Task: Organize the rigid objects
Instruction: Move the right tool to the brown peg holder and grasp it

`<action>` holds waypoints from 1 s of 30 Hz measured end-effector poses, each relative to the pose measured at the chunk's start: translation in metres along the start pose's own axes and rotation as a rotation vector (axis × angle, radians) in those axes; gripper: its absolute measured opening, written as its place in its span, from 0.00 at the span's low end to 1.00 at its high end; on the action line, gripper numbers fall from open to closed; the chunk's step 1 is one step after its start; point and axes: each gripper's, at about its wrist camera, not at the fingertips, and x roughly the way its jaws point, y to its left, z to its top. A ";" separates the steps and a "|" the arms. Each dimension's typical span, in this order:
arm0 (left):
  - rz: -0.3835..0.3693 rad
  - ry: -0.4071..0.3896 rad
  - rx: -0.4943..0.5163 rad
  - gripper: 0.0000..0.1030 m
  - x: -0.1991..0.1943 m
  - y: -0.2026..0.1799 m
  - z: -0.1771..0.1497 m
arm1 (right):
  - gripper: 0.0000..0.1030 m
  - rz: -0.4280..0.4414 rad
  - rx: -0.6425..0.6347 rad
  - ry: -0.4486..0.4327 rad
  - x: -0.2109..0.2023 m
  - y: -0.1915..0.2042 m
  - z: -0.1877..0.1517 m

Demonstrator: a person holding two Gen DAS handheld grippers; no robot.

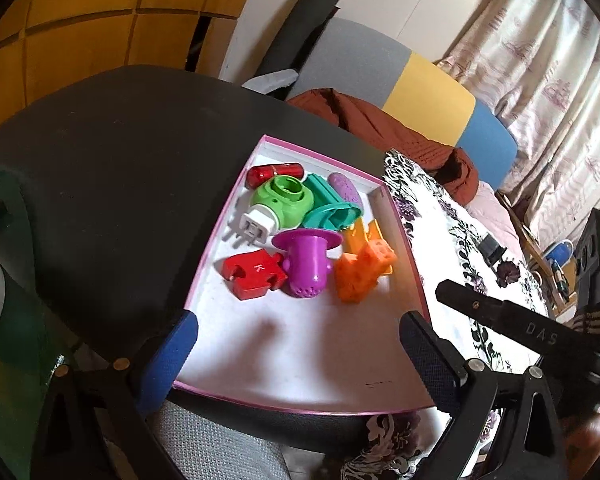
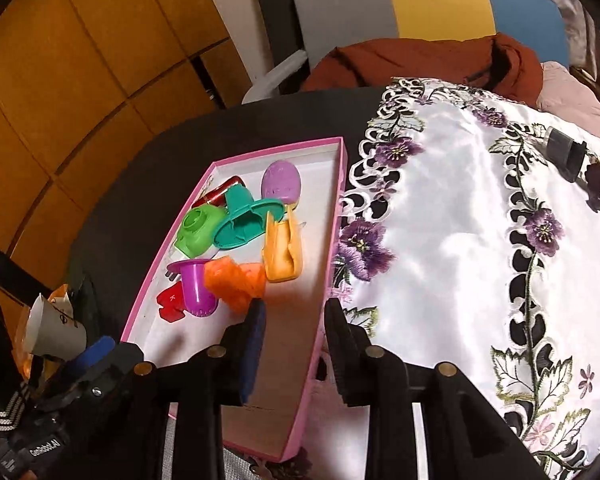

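A white cloth (image 2: 452, 240) with purple flowers lies on the dark table (image 1: 112, 168), just at 3 o'clock from the pink tray. A small black thing (image 2: 566, 152) sits on the cloth, far up at 2 o'clock. Past the table at 12 o'clock stands a chair (image 2: 428, 4) with grey, yellow and blue stripes, and a rust-brown cloth (image 2: 420, 64) is heaped on it. Yellow wooden panels (image 1: 80, 32) fill the wall at 10 o'clock. A paper cup (image 2: 54, 330) lies tipped over at 8 o'clock. Pale curtains (image 1: 540, 60) hang at 2 o'clock.
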 end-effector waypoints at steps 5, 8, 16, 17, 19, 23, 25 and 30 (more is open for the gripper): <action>-0.026 0.004 0.032 0.98 0.000 -0.010 0.001 | 0.29 0.014 0.023 0.001 -0.004 -0.007 0.000; -0.039 0.012 0.052 0.98 0.002 -0.017 0.001 | 0.29 0.004 0.043 -0.008 -0.008 -0.015 0.000; -0.077 0.036 0.135 0.98 0.009 -0.049 0.001 | 0.30 -0.048 0.110 -0.014 -0.016 -0.051 0.000; -0.083 0.037 0.144 0.98 0.009 -0.053 0.001 | 0.30 -0.053 0.124 -0.015 -0.018 -0.057 0.000; -0.096 0.038 0.157 0.98 0.010 -0.062 0.003 | 0.30 -0.063 0.157 -0.017 -0.021 -0.072 0.000; -0.127 0.047 0.202 0.99 0.016 -0.087 0.007 | 0.30 -0.090 0.195 -0.029 -0.031 -0.097 0.000; -0.146 0.050 0.222 0.99 0.019 -0.101 0.008 | 0.30 -0.110 0.214 -0.037 -0.037 -0.112 0.001; -0.184 0.063 0.297 0.99 0.030 -0.136 0.008 | 0.33 -0.178 0.302 -0.060 -0.059 -0.166 0.011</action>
